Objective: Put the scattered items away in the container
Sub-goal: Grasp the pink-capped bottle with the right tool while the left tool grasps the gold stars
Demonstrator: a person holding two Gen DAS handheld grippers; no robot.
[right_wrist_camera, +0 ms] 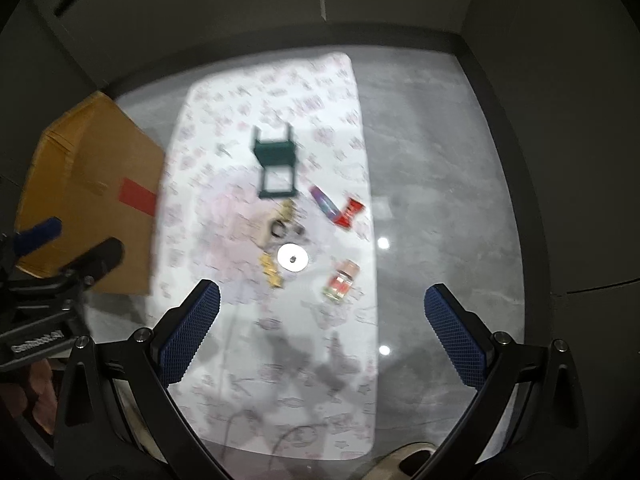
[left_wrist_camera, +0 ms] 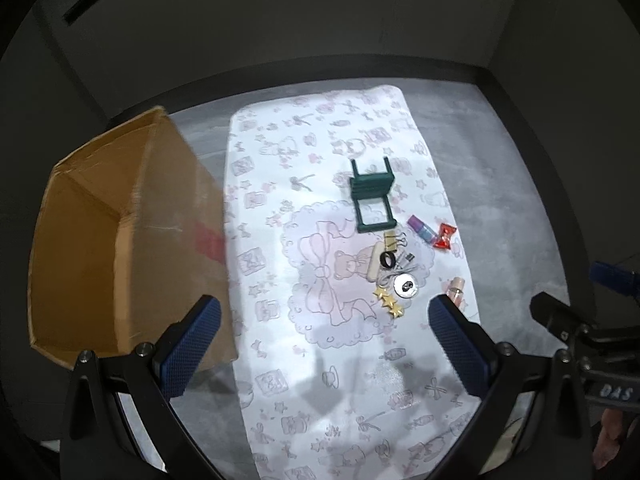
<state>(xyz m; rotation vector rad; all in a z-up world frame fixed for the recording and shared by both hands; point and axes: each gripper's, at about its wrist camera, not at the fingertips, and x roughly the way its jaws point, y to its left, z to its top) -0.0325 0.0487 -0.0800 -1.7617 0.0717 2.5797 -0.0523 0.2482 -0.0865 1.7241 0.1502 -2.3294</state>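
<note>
Cardboard box (left_wrist_camera: 100, 240) interior partly out of view

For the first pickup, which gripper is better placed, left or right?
Probably the right gripper: open, with the small bottle just ahead between its fingers. The left gripper, also open, sits beside the cardboard box.

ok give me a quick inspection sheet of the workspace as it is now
surface: grey floor with a printed mat on it
job's things: cardboard box left of mat, open; green toy chair, red bow, purple tube, round disc, gold stars, small bottle scattered on mat
clutter: nothing seen
grippers: left gripper and right gripper open, holding nothing, above the mat
cables: nothing seen
surroundings: dark walls
</note>
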